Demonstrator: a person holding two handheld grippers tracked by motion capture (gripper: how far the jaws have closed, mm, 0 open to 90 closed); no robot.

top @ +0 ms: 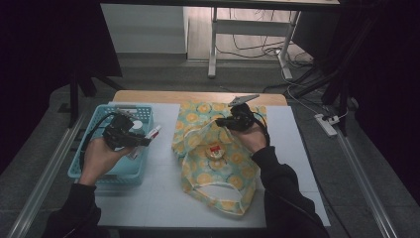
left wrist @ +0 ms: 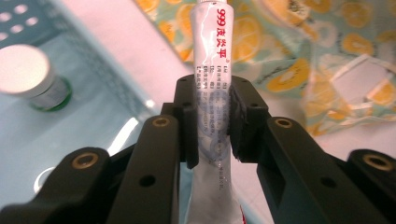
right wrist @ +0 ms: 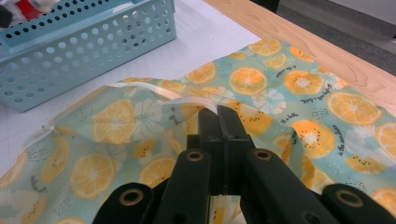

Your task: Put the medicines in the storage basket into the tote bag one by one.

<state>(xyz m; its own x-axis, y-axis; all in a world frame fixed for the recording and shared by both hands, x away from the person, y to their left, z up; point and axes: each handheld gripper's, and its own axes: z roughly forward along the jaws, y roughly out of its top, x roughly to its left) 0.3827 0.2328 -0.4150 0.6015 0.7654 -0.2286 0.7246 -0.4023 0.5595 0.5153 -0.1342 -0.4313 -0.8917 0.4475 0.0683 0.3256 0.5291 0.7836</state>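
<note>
My left gripper (top: pixel 142 137) hovers over the blue basket (top: pixel 110 171), shut on a white ointment tube (left wrist: pixel 212 56) with red print. The tube (top: pixel 151 133) sticks out over the basket's right wall, toward the bag. A cloth bag (top: pixel 218 171) printed with orange slices lies at the table's middle. My right gripper (top: pixel 221 122) is at the bag's far part, shut on a lifted edge of the bag's opening (right wrist: pixel 187 100). A small round jar with a red label (top: pixel 215 150) rests among the bag's folds.
A white-lidded jar (left wrist: pixel 25 70) stands inside the basket (left wrist: pixel 28 18). The basket's perforated wall (right wrist: pixel 93 42) is close to the bag's left side. A white mat (top: pixel 163 198) covers the table, with a wooden strip (top: pixel 198 96) along the far edge.
</note>
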